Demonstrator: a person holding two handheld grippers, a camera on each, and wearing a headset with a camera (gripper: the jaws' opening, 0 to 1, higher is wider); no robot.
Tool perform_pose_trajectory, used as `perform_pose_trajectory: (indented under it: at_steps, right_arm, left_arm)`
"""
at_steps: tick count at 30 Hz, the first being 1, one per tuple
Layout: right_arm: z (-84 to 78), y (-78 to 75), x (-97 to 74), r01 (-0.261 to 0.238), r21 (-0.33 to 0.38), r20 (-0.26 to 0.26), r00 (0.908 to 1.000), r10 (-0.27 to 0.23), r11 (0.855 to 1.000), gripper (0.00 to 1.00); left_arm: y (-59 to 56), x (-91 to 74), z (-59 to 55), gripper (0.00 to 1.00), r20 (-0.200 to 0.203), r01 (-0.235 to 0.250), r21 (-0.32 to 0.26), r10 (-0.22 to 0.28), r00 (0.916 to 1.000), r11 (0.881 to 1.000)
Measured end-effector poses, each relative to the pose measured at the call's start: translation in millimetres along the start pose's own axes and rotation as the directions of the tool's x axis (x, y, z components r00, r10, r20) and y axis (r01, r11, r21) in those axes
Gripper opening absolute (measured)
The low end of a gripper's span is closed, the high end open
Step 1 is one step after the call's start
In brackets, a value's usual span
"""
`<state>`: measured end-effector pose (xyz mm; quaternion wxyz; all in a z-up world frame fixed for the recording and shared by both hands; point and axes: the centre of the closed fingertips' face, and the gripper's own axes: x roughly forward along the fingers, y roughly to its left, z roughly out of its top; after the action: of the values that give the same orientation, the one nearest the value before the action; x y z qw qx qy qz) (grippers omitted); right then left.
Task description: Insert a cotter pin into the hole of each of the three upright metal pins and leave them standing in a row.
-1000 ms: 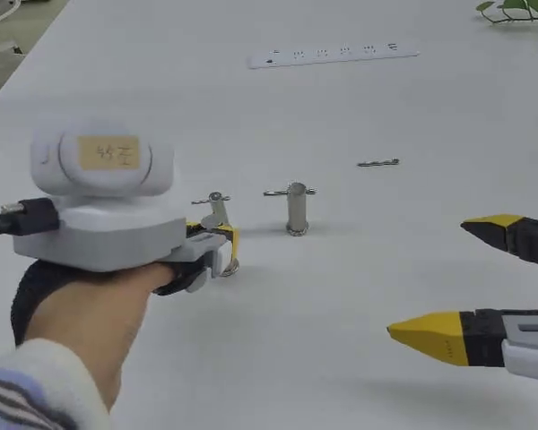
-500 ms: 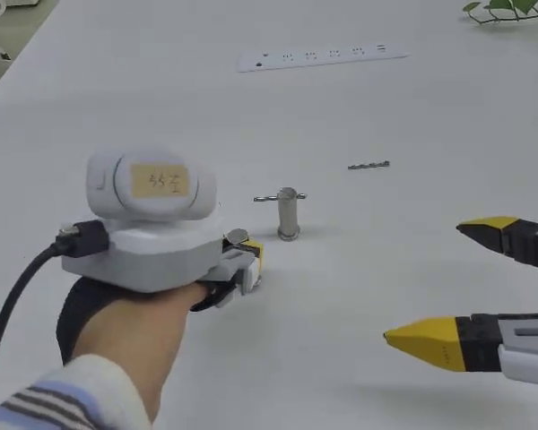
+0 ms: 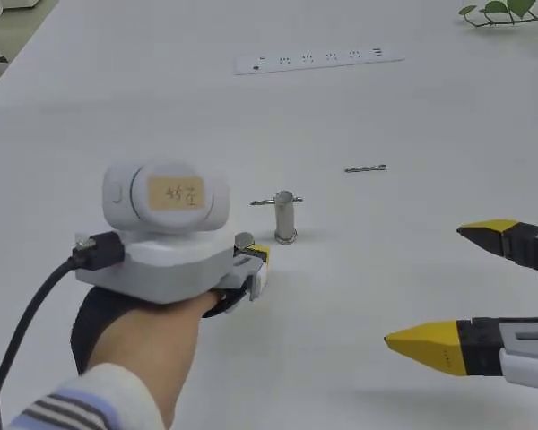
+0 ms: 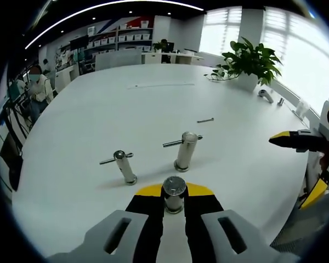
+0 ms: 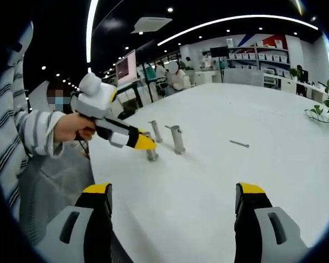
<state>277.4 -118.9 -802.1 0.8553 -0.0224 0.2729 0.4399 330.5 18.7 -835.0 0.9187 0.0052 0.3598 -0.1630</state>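
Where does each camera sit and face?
Head view: on the headset, looking down at the table; the person's hand, left tool and right tool show.
Left gripper view: on the left tool, looking along its jaws closed on a bare metal pin.
Right gripper view: on the right tool, facing the left tool across its open jaws.
Shared: all show the loose cotter pin.

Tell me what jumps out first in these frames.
The left gripper, low left in the head view, is clamped on a metal pin. Just beyond stand two fitted pins with cotter pins through them. A loose cotter pin lies farther back, and the open right gripper hovers at right.
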Motion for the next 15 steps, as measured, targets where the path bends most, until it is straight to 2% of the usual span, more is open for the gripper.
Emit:
perform_pose_trajectory:
  at_steps: [8, 15]
  right_arm:
    - [-1.6, 2.3, -0.4, -0.002, -0.002, -0.002, 1.0, 0.002, 1.0, 0.94]
    - [-3.2, 1.7, -1.8, 0.005, 0.003, -0.003, 1.0, -0.005, 1.0, 0.94]
  left_arm:
    - [-0.6, -1.9, -2.7, 0.11, -0.004, -0.004, 0.01, 0.004, 1.0, 1.0]
    - [-3.3, -2.6, -3.5, 0.12, 0.001, -0.008, 0.043, 0.008, 1.0, 0.999]
